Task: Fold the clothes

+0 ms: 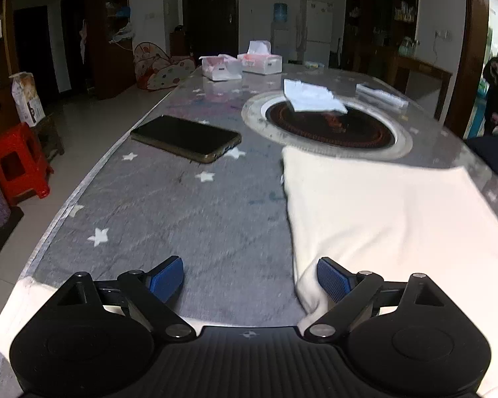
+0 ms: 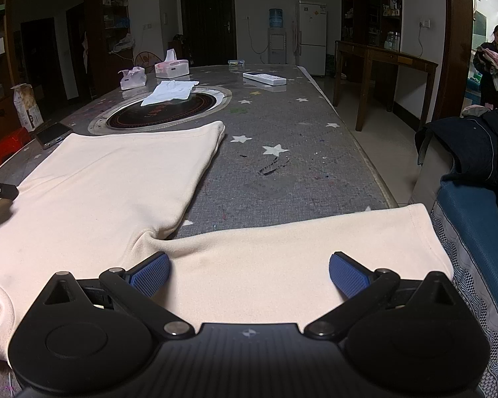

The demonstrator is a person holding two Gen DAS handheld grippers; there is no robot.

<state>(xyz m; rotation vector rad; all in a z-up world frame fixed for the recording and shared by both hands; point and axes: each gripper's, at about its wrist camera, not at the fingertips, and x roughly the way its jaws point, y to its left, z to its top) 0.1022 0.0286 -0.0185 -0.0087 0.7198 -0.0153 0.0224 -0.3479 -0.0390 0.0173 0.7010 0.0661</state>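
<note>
A cream long-sleeved top [image 2: 109, 179] lies flat on the grey star-patterned table [image 2: 282, 165], its hem toward the table's middle. Its right sleeve [image 2: 298, 255] stretches to the table's right edge. My right gripper [image 2: 249, 272] is open, low over that sleeve, a blue pad on each side. In the left wrist view the top's body [image 1: 381, 212] fills the right half. My left gripper [image 1: 249, 278] is open and empty over the bare table at the garment's left edge, with its right pad [image 1: 332, 280] at the cloth. The left sleeve [image 1: 16, 308] lies under the gripper's body.
A black phone [image 1: 186, 137] lies left of the top. A round inset hotplate [image 2: 159, 109] holds a white tissue [image 2: 169, 91]. Tissue boxes [image 2: 171, 68] and a remote [image 2: 264, 78] lie farther back. A sofa with dark clothes [image 2: 474, 152] stands right. A red stool [image 1: 16, 162] stands left.
</note>
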